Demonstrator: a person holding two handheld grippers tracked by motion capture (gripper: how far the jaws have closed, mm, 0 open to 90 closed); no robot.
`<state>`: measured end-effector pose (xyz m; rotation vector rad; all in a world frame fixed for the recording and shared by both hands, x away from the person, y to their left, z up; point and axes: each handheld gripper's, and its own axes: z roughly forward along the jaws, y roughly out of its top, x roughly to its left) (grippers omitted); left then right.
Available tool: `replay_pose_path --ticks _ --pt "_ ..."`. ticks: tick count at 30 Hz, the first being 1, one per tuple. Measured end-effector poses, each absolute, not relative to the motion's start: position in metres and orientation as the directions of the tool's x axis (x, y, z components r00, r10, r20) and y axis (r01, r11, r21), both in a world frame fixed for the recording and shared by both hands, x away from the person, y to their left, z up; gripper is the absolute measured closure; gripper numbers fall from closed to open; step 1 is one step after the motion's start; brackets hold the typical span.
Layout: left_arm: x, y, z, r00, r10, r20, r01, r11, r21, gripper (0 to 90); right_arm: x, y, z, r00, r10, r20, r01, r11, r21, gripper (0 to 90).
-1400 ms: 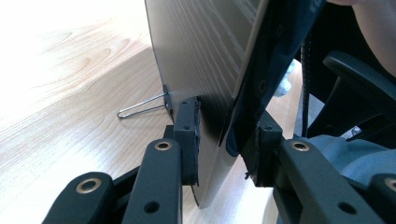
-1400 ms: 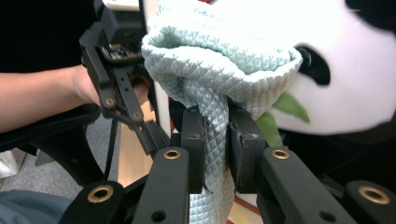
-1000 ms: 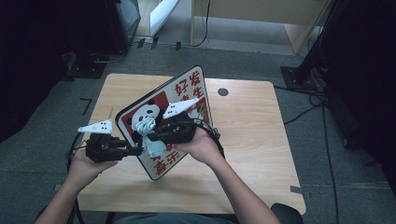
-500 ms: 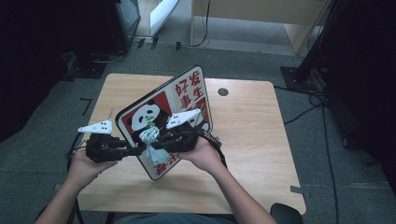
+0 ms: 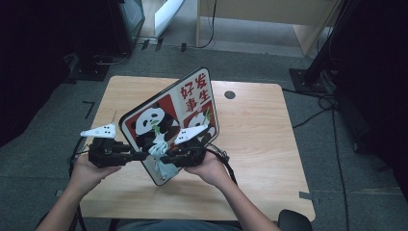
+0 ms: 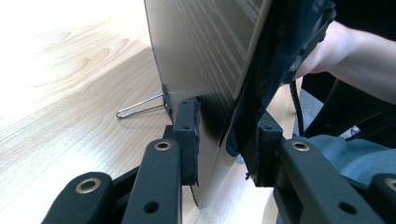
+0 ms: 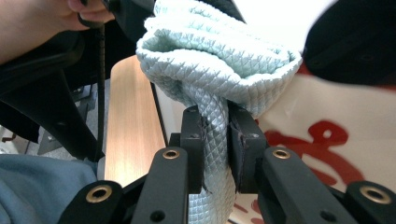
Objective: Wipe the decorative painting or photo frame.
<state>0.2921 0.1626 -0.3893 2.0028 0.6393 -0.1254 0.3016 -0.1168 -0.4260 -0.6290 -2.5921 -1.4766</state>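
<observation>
Panda board (image 5: pixel 169 126) is held tilted on edge over the wooden table (image 5: pixel 260 139) — its lower left edge is clamped in the left gripper (image 5: pixel 140 155). Pale green cloth (image 7: pixel 215 60) is pinched tight by the right gripper (image 7: pixel 215 135) — bunched against the board's printed face.

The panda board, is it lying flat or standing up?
Standing up, tilted. The panda board rises off the table on its lower edge, with the left tool clamping its edge.
</observation>
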Motion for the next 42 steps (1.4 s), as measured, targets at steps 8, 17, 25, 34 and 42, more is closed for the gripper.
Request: replay_pose_path --ticks 8,17,25,34,42 --pt "0.292 0.163 -0.389 0.855 0.387 -0.345 0.487 -0.371 0.791 70.6 0.298 -0.121 -0.444 -0.914 0.301 0.271 0.385 0.442 0.810 78.2" --pt "0.292 0.163 -0.389 0.855 0.385 -0.346 0.487 -0.370 0.791 70.5 0.293 -0.126 -0.467 -0.902 0.319 0.291 0.415 0.454 0.788 77.8" --pt "0.292 0.163 -0.390 0.856 0.385 -0.346 0.486 -0.369 0.792 70.4 0.289 -0.129 -0.483 -0.897 0.323 0.303 0.428 0.456 0.780 78.0" --pt "0.293 0.163 -0.390 0.858 0.383 -0.341 0.479 -0.362 0.799 70.1 0.292 -0.130 -0.480 -0.877 0.335 0.345 0.472 0.472 0.744 78.5" --pt "0.291 0.167 -0.390 0.855 0.381 -0.351 0.487 -0.361 0.795 68.6 0.294 -0.132 -0.452 -0.877 0.335 0.344 0.466 0.425 0.776 78.5"
